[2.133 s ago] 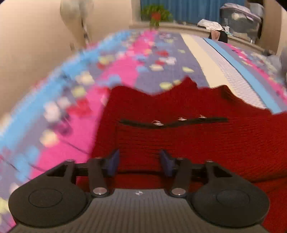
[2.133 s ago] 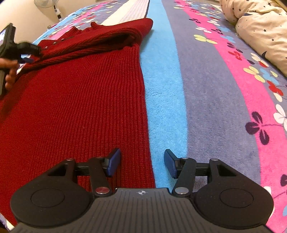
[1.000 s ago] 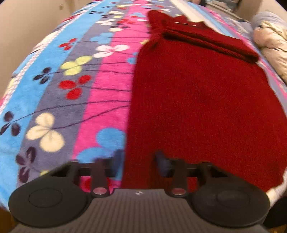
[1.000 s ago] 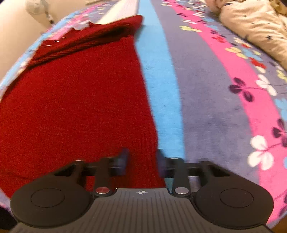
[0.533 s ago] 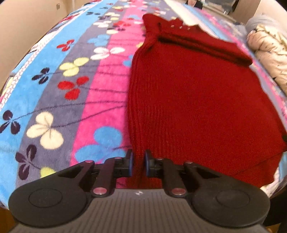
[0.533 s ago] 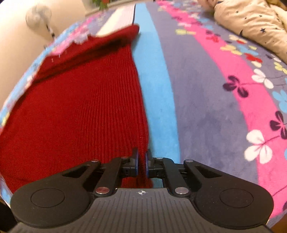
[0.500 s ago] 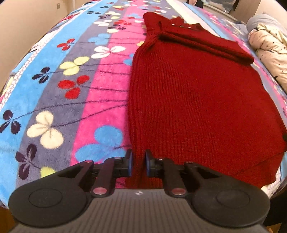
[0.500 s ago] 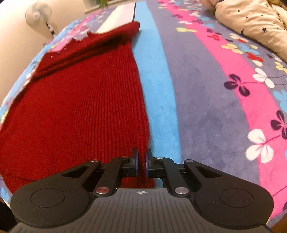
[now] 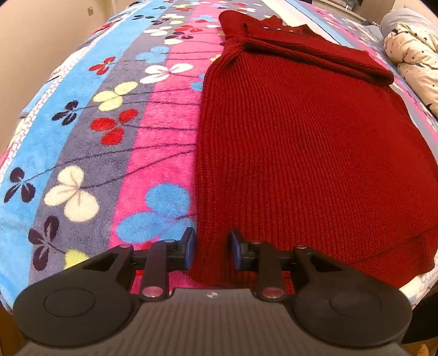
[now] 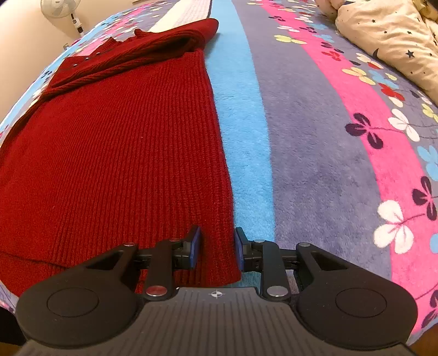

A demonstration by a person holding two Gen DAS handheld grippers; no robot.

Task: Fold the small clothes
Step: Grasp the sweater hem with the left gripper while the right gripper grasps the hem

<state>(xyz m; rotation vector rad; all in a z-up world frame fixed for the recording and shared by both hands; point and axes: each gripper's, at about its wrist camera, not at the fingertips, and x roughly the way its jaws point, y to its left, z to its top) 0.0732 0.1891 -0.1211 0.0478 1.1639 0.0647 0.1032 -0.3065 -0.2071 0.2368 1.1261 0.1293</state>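
While the floral striped blanket is spread across the bed, a red knitted sweater is laid flat on it, sleeves folded across the chest near the collar; a star-print duvet is bunched at the far right edge, and a standing fan is seen beside the wall; the left gripper is held partly open, its blue pads either side of the hem's left corner without pinching it; the right gripper is likewise partly open, the hem's right corner lying between its jaws, unclamped.
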